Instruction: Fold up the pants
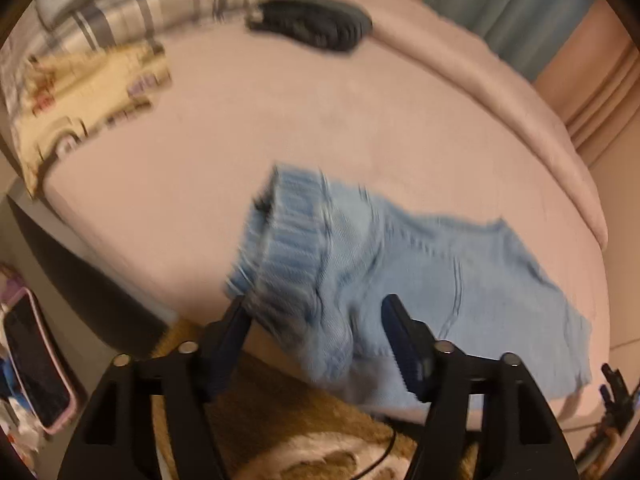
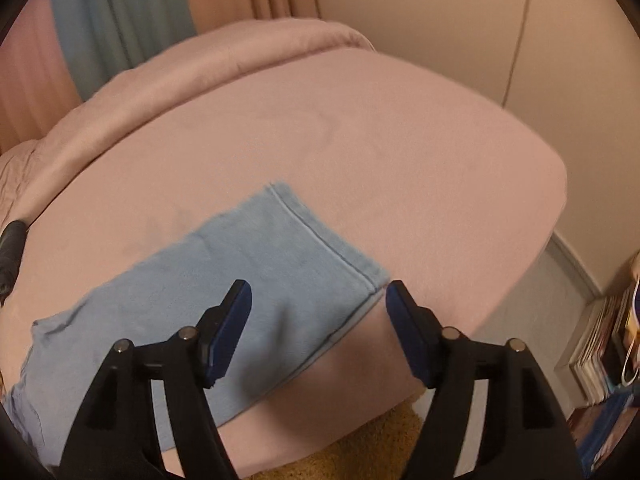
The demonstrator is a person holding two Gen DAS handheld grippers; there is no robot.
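Observation:
Light blue pants [image 1: 400,264] lie on the pink bed [image 1: 280,128] near its front edge. In the left wrist view the ribbed waistband [image 1: 288,248] is bunched and raised in front of my left gripper [image 1: 316,312], whose jaws stand wide apart with cloth between them but not pinched. In the right wrist view the leg end with its hem [image 2: 320,240] lies flat. My right gripper [image 2: 318,296] is open just above the hem corner, holding nothing.
A black object [image 1: 312,24], a plaid pillow [image 1: 132,4] and a patterned cloth [image 1: 80,104] lie at the bed's far side. A phone [image 1: 36,360] sits at left. A yellow rug [image 2: 360,448] lies below the bed. Books [image 2: 600,344] stand at right.

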